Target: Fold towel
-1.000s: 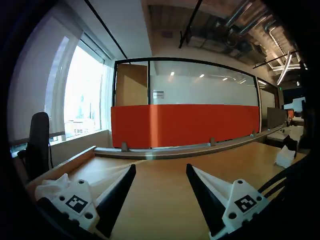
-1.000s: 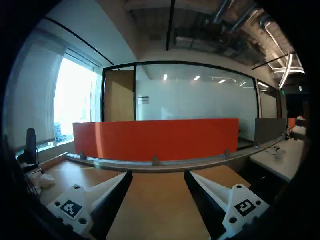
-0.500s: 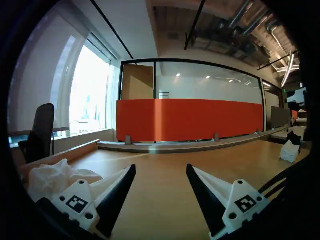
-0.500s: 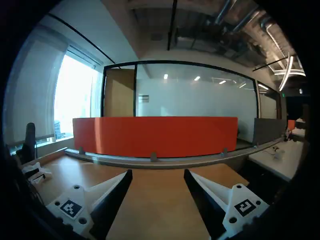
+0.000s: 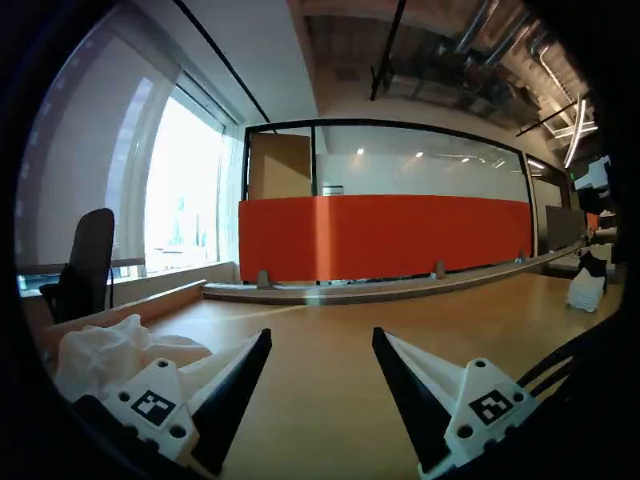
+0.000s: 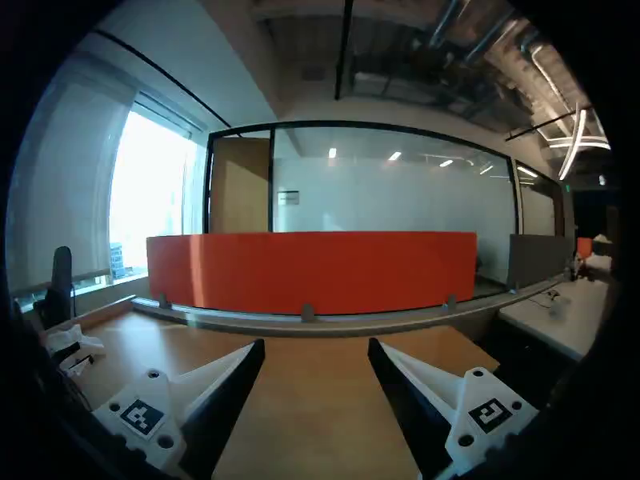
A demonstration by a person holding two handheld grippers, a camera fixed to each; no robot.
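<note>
- At the bottom of the left gripper view, I see my left gripper. Its two fingers are wide apart and nothing is between them.
- Low on the left of that view lies the towel. It is white and all crumpled, and it sits on the wooden table.
- The towel is just beside the left finger and partly behind it. I cannot tell if they touch.
- At the bottom of the right gripper view, my right gripper also has its fingers wide apart. It holds nothing, and I see table wood between them.
- At the far left of the right gripper view there is a small white crumpled thing on the table. It is too small for me to say what it is.
- Across the middle of both views an orange panel stands along the far edge of the table, with a glass wall behind it.
- At the left of the left gripper view a black chair stands by a bright window.
- At the right edge of that view a small white lump sits on the table, well apart from the towel.
</note>
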